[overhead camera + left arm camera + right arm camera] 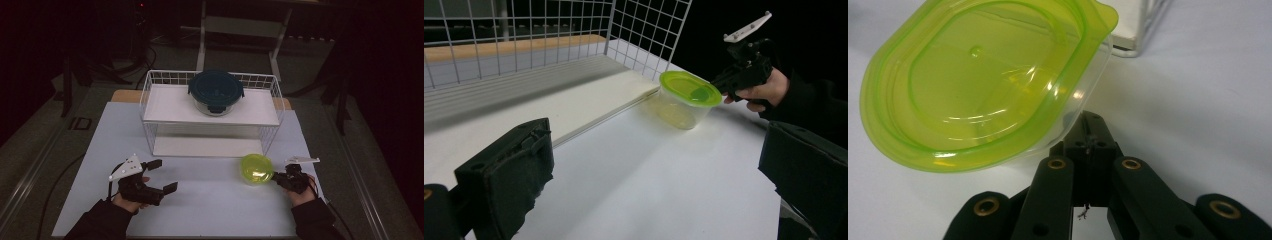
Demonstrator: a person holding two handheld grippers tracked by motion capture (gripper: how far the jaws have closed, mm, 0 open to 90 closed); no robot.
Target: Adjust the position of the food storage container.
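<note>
Landmark: white wire rack (150, 95) at the far side of the table (210, 200).

The green-lidded tub (257, 169) is found just in front of the rack's near right corner, on the table. The right gripper (277, 177) is set against the tub's right side; in the right gripper view its jaws are seen drawn together at the rim under the lid (978, 85), apparently pinched on the tub's edge, though the contact itself is hidden beneath the lid. The tub is judged to lie directly ahead of that gripper, toward the left of it, and is round, so no long axis is given.

The left gripper (162, 176) is held in front of the rack's near left corner, well apart from the tub, jaws spread wide with nothing between them. The right hand is clearly the nearer.

Count: one green-lidded tub; one dark-lidded glass bowl (216, 92) on the rack's upper shelf; one rack; two grippers.

Any lift is judged to turn on that edge pinch holding.
</note>
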